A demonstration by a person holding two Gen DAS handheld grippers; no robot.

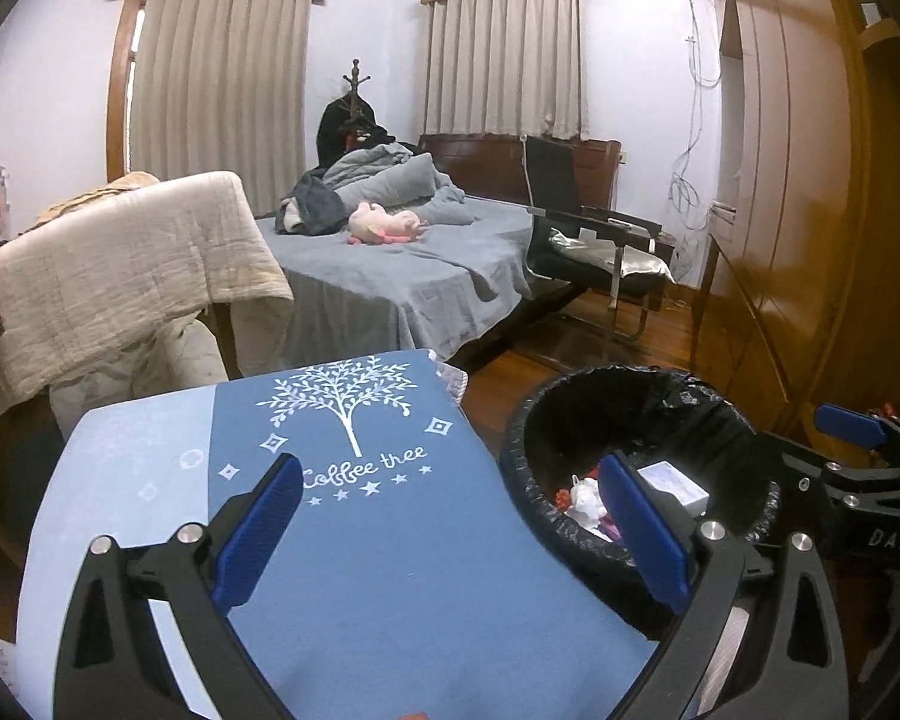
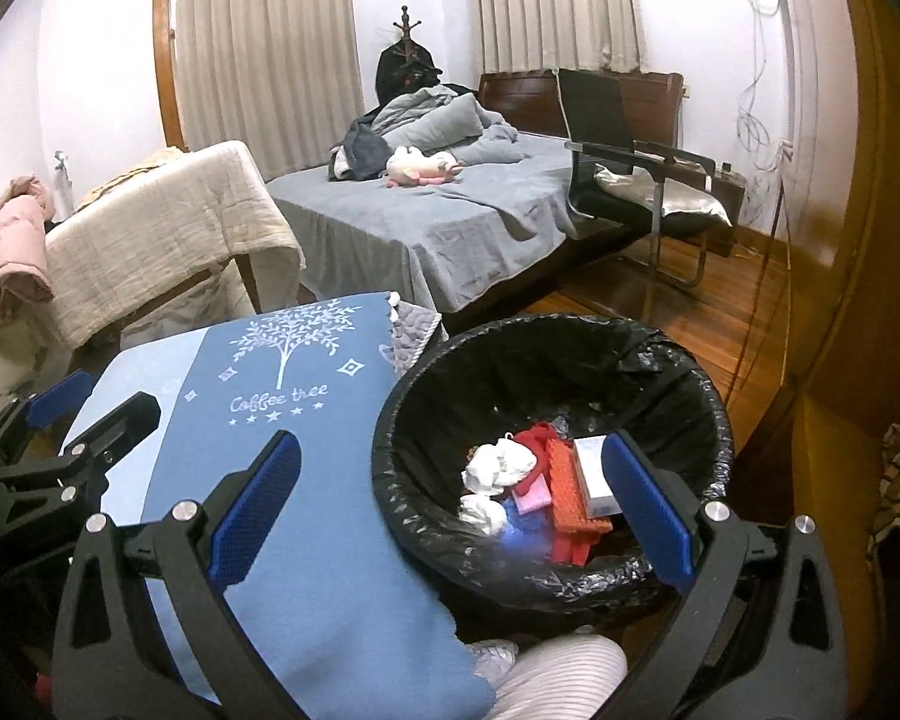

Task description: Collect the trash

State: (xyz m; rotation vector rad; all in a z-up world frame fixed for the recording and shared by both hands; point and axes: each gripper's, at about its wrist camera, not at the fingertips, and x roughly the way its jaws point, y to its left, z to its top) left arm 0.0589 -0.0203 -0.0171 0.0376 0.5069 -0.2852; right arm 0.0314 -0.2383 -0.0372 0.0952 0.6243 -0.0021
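The left gripper [image 1: 450, 516] is seen with its blue-padded fingers spread wide and nothing between them, held above a surface covered by a blue cloth [image 1: 354, 540] printed with a white tree and the words "Coffee tree". The right gripper [image 2: 450, 498] is likewise spread apart and empty, held over the near rim of a round bin [image 2: 402, 420] lined with a black bag, which stands on the wooden floor just beside the cloth-covered surface. Inside the bin, the collected trash is found: crumpled white tissue [image 2: 498, 465], a red and orange studded piece [image 2: 570, 480], a pink scrap [image 2: 534, 495] and a small white box [image 2: 594, 474], all lying together at the bottom. A grey-covered bed [image 2: 450, 222] with a pink plush toy [image 2: 420, 168] is seen behind, and a black chair [image 2: 624, 156] beside it.
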